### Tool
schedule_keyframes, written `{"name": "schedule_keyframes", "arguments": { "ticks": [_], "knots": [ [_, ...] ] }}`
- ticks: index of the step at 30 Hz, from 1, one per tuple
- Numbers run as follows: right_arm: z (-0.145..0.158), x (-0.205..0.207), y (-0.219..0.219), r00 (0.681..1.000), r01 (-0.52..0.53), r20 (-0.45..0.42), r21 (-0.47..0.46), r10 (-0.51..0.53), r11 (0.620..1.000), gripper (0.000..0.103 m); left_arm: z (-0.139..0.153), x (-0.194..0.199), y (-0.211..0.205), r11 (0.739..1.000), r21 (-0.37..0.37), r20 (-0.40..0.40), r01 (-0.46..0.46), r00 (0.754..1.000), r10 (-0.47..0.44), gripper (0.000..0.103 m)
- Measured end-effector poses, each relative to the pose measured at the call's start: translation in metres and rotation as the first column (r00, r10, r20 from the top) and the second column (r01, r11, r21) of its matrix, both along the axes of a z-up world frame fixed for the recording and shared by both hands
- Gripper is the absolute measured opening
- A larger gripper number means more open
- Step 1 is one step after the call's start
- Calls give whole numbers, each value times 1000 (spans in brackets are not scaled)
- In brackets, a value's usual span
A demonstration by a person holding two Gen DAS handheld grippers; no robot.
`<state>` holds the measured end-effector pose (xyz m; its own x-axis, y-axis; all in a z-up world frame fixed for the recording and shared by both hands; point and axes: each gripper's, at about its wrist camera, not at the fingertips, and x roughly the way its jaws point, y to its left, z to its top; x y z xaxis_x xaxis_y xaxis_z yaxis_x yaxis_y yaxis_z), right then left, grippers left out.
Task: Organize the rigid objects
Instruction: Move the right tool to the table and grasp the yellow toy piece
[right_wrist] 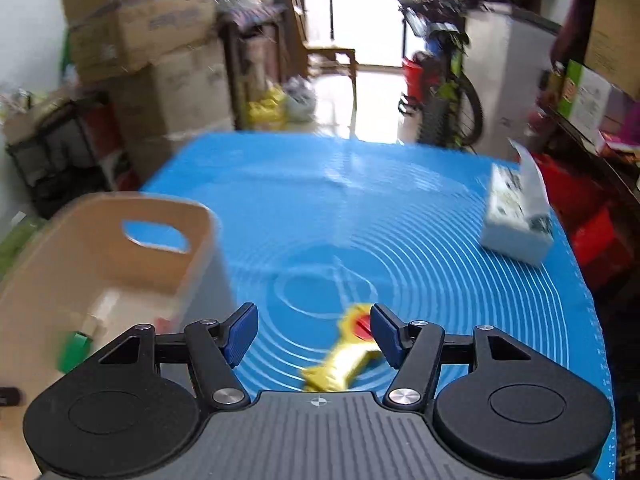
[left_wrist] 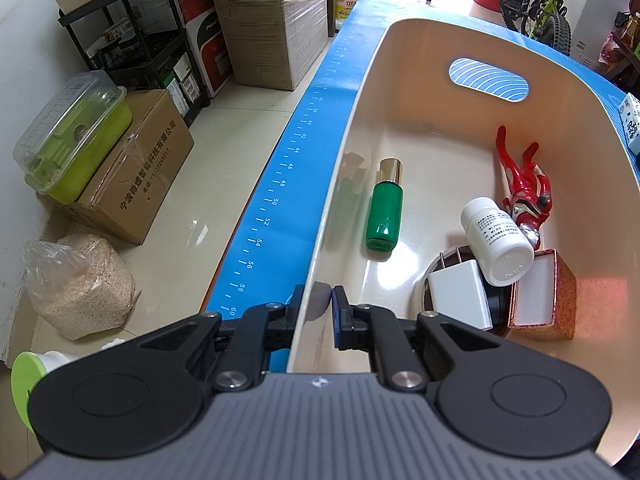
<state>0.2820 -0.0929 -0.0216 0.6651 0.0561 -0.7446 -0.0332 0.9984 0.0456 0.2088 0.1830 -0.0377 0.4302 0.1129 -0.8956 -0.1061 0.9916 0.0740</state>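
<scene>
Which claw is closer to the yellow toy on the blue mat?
The right claw: the yellow toy lies between its open fingers. The left claw is shut on the rim of the beige bin, off to the side.

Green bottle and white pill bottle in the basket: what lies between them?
Nothing: the left wrist view shows bare basket floor between the green bottle and the white pill bottle.

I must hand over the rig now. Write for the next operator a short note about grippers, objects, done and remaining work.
Left gripper: shut on the beige bin's near wall.
Right gripper: open, empty, above the yellow toy on the blue mat.
Done, in the bin: green bottle, white bottle, red figure, white charger, red box.
Left: the yellow toy; perhaps the white box.
</scene>
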Motion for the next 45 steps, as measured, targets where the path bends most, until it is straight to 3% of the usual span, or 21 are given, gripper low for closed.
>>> {"name": "schedule_keyframes", "arguments": {
  "ticks": [7, 11, 18, 20, 21, 22, 32, 45],
  "knots": [
    [-53, 23, -24, 994, 93, -55, 2, -92, 996, 69, 0, 0, 0, 1000, 0, 0, 0, 1000, 0, 15],
    [-69, 30, -26, 992, 109, -61, -33, -110, 994, 69, 0, 0, -1, 1000, -2, -1, -1, 1000, 1, 15],
    [-87, 41, -27, 987, 133, -85, -9, -133, 991, 69, -1, 1, -2, 1000, 0, -2, -1, 1000, 1, 15],
    [-87, 39, -23, 991, 116, -70, -8, -117, 993, 56, -2, 1, -3, 1000, -1, -2, -1, 1000, 1, 15],
    [-85, 35, -21, 992, 108, -63, -3, -108, 994, 55, -1, 1, -2, 1000, 0, -2, -1, 1000, 1, 15],
    [-85, 34, -19, 993, 104, -62, -3, -104, 995, 49, -1, 1, -2, 1000, 0, -2, -1, 1000, 1, 15],
    [-62, 6, -26, 995, 100, -2, 22, -100, 995, 48, -1, 1, -2, 1000, 0, -3, -1, 1000, 1, 15],
    [28, -34, -21, 970, 27, 238, 90, -48, 996, 45, -1, 1, -1, 1000, 2, -4, -3, 1000, 3, 15]
  ]
}}
